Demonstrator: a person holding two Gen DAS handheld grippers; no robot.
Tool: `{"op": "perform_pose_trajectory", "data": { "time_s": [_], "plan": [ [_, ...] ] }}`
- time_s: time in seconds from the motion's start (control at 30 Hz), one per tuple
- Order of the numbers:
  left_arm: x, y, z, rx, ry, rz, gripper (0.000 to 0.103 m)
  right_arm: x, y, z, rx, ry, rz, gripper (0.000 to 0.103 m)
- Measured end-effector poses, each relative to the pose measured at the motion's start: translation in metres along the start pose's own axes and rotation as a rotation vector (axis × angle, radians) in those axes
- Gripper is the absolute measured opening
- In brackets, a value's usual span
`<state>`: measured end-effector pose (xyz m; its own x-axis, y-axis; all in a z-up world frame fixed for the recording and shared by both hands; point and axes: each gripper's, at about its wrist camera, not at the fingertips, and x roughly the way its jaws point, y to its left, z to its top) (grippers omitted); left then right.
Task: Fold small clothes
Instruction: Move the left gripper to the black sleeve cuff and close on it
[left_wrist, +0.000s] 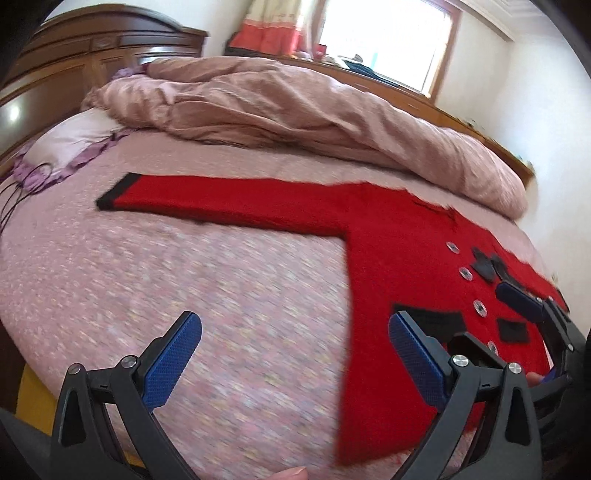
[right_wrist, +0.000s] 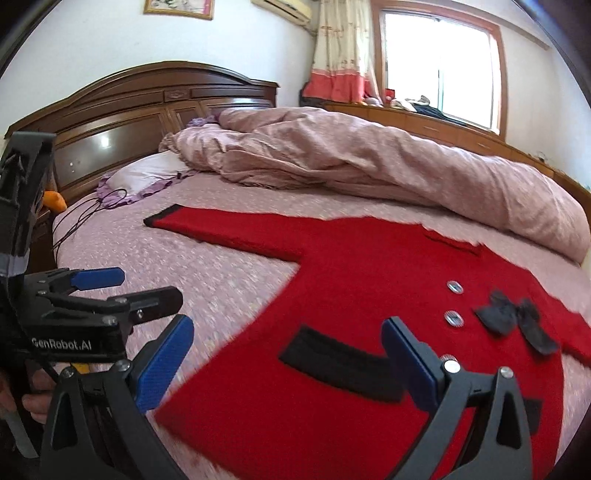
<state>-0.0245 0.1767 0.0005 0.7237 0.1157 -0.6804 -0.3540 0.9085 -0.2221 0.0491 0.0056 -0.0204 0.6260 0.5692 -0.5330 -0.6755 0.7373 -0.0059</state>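
bedroom with a dark wooden headboard (right_wrist: 140, 110) and a bed under a pink speckled sheet (left_wrist: 184, 277), a crumpled pink duvet (right_wrist: 369, 158) behind. a small red knitted cardigan with black trim and clear buttons (right_wrist: 332, 295) lies flat, front up, one sleeve (left_wrist: 229, 201) stretched toward the headboard. left tool (left_wrist: 295, 362) and right tool (right_wrist: 288, 365) both hover wide apart, holding nothing. step judged: folding not yet begun; next, grasp the sleeve cuff and bring it across the body.

One red cardigan (right_wrist: 332, 369), four clear buttons (left_wrist: 452, 247) visible, one black bow (right_wrist: 517, 321), two black pocket trims (right_wrist: 340, 365). Two grippers, left (left_wrist: 295, 369) and right (right_wrist: 288, 369). One duvet (right_wrist: 369, 158), one pillow (right_wrist: 144, 173)
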Motion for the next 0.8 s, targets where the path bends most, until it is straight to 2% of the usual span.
{"op": "perform_pose_trajectory", "data": {
  "time_s": [0.3, 0.47, 0.67, 0.8],
  "plan": [
    [0.014, 0.089, 0.06, -0.226, -0.042, 0.007, 0.098, 0.071, 0.059, 0.075, -0.025, -0.017, 0.063, 0.103],
    [0.037, 0.145, 0.085, -0.334, -0.008, -0.006, 0.098, 0.125, 0.097, 0.11, 0.003, -0.01, 0.09, 0.103],
    [0.069, 0.221, 0.098, -0.535, 0.044, -0.008, 0.098, 0.174, 0.119, 0.119, 0.142, 0.043, 0.173, 0.103],
    [0.102, 0.261, 0.09, -0.711, 0.099, -0.097, 0.098, 0.199, 0.12, 0.116, 0.174, 0.075, 0.159, 0.103]
  ]
}}
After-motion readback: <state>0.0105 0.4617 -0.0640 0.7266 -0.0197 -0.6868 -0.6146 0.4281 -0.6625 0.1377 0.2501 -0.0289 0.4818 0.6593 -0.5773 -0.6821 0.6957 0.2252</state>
